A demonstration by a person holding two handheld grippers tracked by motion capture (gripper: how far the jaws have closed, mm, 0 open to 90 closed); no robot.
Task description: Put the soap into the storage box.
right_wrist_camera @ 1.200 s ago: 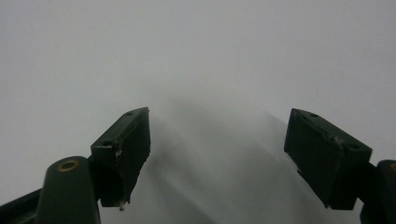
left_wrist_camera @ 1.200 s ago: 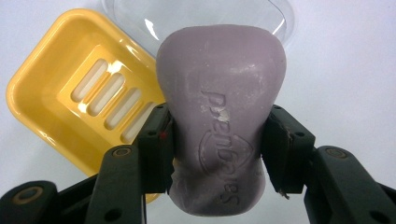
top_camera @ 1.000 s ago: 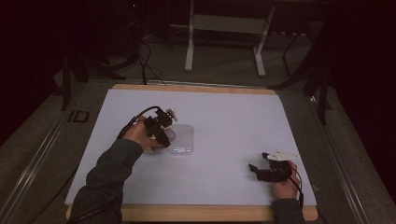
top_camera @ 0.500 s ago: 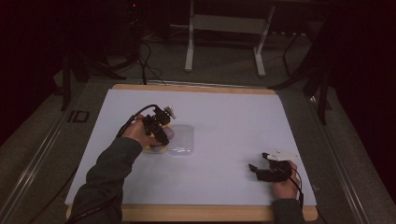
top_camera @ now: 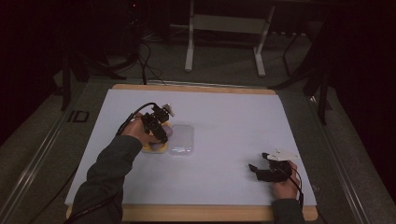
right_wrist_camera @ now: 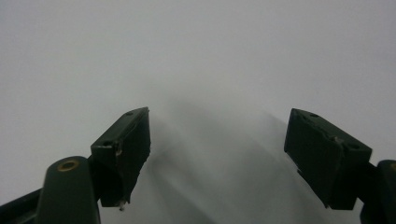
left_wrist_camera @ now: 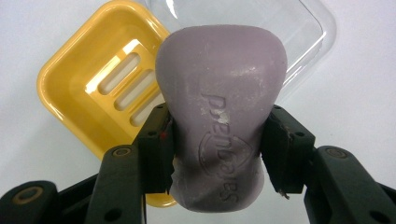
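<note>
Left gripper [left_wrist_camera: 217, 154]: its two black jaws squeeze a purple soap bar [left_wrist_camera: 222, 112] from both sides. The jaws hold the bottom half of the bar. The top half sticks out past the tips.

Soap bar: it sits between the left jaws, up in the air, not lying in anything yet. It has letters pressed into its face.

Yellow soap dish [left_wrist_camera: 93, 88]: it is past the jaw tips and off to the left side of them in the left gripper view. It has three slots in its floor. It looks empty.

Clear lid [left_wrist_camera: 299, 32]: it lies just past the soap, beyond the jaw tips, touching or almost touching the dish.

Right gripper [right_wrist_camera: 217, 158]: its jaws are wide apart with nothing between them. White table [right_wrist_camera: 201, 46] lies in front of them.

Step now: I think the soap is going into the yellow dish.

How to do it well: slide the soap over until the dish is right under it. Go down slowly. Lay it flat over the slots. Keep the jaw tips off the dish walls. Let go only when the soap rests on the floor.

Watch out: soap is slippery, so don't tilt it. Don't bump the lid.
</note>
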